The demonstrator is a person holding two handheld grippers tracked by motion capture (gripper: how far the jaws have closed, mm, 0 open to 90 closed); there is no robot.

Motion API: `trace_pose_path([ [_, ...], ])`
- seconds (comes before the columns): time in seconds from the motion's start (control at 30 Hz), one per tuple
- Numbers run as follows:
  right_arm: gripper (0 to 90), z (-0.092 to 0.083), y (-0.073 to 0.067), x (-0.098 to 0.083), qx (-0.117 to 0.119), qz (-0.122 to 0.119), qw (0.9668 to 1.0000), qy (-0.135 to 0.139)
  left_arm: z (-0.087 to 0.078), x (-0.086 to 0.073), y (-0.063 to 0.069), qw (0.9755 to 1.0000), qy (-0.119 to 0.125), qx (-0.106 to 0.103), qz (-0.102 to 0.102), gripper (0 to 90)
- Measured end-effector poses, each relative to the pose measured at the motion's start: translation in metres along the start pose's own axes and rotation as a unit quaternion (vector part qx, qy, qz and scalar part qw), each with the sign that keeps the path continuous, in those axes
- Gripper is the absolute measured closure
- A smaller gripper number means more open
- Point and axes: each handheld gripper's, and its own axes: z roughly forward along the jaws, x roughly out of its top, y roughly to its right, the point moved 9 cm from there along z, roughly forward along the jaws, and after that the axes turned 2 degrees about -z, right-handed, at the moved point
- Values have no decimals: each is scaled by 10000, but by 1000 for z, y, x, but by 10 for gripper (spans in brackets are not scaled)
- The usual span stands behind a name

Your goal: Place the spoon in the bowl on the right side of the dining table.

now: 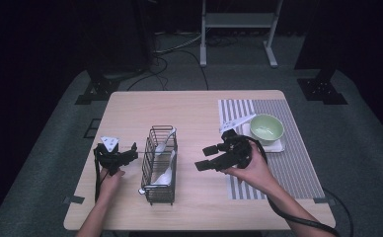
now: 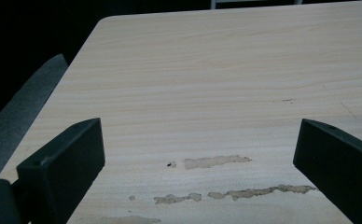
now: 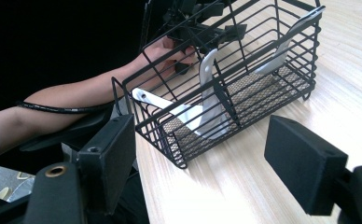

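Note:
A black wire basket stands in the middle of the wooden table and holds white spoons. My left gripper hovers just left of the basket, open and empty; in the left gripper view its jaws spread wide over bare, scuffed wood. My right gripper is to the right of the basket, pointed at it, open and empty. In the right gripper view its jaws frame the basket, where one spoon leans in the near compartment and another in the far one.
A green bowl sits on a white square plate on a striped placemat at the right. The person's left hand and its gripper show beyond the basket. A white frame stands on the floor behind the table.

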Motion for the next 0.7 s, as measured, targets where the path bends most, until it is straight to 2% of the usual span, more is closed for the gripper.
trace_pose_path([
  [0.7, 240, 18, -9, 13, 34, -167, 9996, -243, 0, 0, 0, 10000, -12, -11, 0, 9],
])
